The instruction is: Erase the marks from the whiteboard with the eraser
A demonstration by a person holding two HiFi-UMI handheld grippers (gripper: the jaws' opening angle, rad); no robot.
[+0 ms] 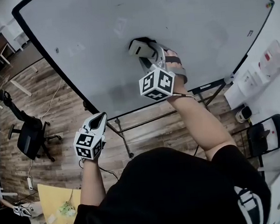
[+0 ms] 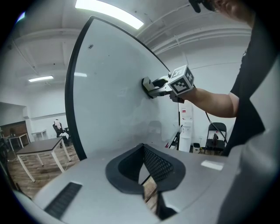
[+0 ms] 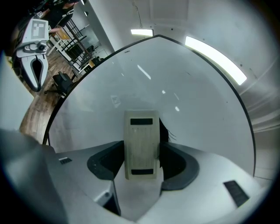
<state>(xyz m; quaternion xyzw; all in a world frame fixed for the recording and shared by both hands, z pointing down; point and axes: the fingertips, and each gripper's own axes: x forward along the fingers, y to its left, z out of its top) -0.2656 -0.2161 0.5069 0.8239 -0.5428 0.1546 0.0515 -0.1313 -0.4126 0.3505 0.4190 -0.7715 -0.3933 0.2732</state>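
A large whiteboard (image 1: 180, 17) fills the top of the head view. My right gripper (image 1: 147, 52) is shut on a pale rectangular eraser (image 1: 137, 47) and presses it flat against the board's middle. In the right gripper view the eraser (image 3: 141, 131) stands upright between the jaws of the right gripper (image 3: 141, 151), and thin black marks (image 3: 165, 131) show along its right edge on the whiteboard (image 3: 183, 96). My left gripper (image 1: 98, 121) hangs low, away from the board's lower edge, shut on nothing. The left gripper view shows its closed jaws (image 2: 143, 151), the whiteboard (image 2: 109, 92) and the right gripper (image 2: 151, 87).
The board's metal stand (image 1: 145, 120) is below its lower edge. A black office chair (image 1: 30, 135) stands on the wood floor at left, a folding chair (image 1: 264, 137) at right, a yellow desk (image 1: 55, 199) at lower left. A table (image 2: 39, 146) stands beyond the board.
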